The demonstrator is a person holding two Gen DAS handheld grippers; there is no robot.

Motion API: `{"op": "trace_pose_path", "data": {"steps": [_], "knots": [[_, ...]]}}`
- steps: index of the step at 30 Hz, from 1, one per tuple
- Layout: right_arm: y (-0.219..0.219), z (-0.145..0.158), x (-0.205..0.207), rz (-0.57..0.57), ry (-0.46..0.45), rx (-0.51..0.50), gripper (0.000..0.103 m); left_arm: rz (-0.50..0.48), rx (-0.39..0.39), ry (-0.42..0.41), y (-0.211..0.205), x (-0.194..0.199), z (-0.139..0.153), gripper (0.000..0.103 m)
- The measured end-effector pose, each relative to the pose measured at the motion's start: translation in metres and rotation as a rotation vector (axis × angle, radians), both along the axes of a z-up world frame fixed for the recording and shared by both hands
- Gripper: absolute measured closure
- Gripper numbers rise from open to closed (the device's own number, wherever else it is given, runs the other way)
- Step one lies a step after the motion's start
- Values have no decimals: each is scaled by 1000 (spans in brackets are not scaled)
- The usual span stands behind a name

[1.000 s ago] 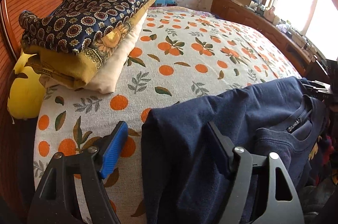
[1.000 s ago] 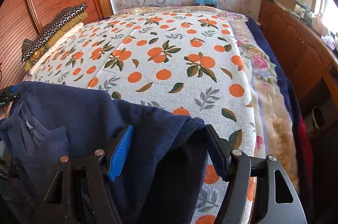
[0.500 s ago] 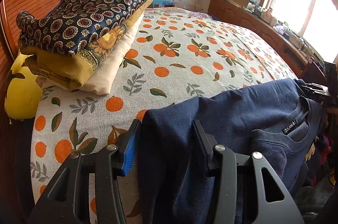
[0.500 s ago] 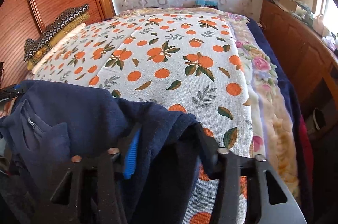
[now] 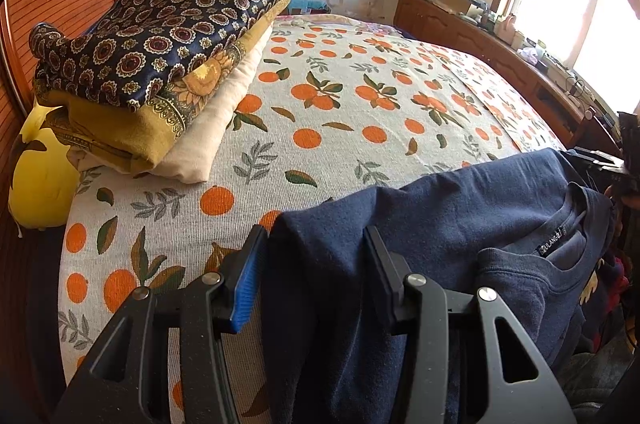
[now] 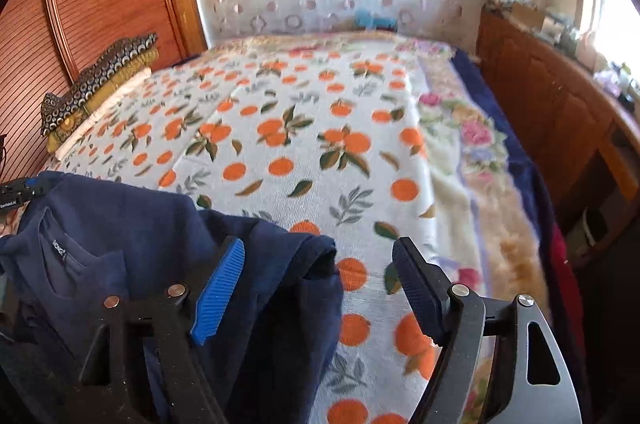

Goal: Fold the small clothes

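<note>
A navy blue sweatshirt (image 5: 472, 207) lies over the near edge of the bed, collar and label towards the right in the left wrist view. My left gripper (image 5: 314, 256) is shut on a thick fold of its shoulder edge. In the right wrist view the same sweatshirt (image 6: 120, 224) lies at the lower left. My right gripper (image 6: 320, 272) stands open, with the blue pad against the cloth and the black finger (image 6: 416, 284) apart over the bedsheet.
The bed carries an orange-print sheet (image 5: 360, 111). A stack of folded cloths (image 5: 160, 55) sits at its far left by the wooden headboard, a yellow cushion (image 5: 40, 179) beside it. A wooden sideboard (image 6: 560, 111) runs along the right. A floral blanket (image 6: 472, 159) edges the bed.
My left gripper has closed from wide open onto the sweatshirt fold. My right gripper closed on the cloth half a second ago and now stands open again, shifted right.
</note>
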State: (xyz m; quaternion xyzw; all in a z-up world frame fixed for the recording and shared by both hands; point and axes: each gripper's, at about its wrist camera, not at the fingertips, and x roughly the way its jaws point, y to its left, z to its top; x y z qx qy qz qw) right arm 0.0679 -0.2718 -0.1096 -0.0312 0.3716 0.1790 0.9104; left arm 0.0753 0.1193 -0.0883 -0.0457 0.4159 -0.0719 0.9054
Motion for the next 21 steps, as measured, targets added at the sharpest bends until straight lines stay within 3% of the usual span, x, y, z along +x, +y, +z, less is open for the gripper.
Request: {"op": "trace_pose_path", "data": {"steps": [2, 4, 5, 7, 8, 12, 17, 21], "knots": [[4, -8, 6, 12, 32, -11, 25, -8, 5, 2, -1, 1, 0, 61], [7, -6, 4, 35, 7, -21, 34, -40, -27, 9, -3, 1, 0, 84], [9, -5, 1, 48, -2, -21, 43, -49, -39, 12, -4, 1, 1, 84], [15, -2, -7, 97, 2, -10, 81, -61, -6, -2, -11, -3, 5, 88], [15, -2, -10, 116, 4, -10, 86, -68, -9, -16, -13, -7, 9, 88], [10, 23, -41, 146, -61, 20, 90, -97, -63, -119, -17, -32, 48, 89], [-3, 110, -94, 179, -235, 73, 91, -146, -96, -290, -23, -64, 128, 89], [-7, 189, -109, 189, -385, 15, 91, -153, -45, -412, -23, -47, 204, 89]]}}
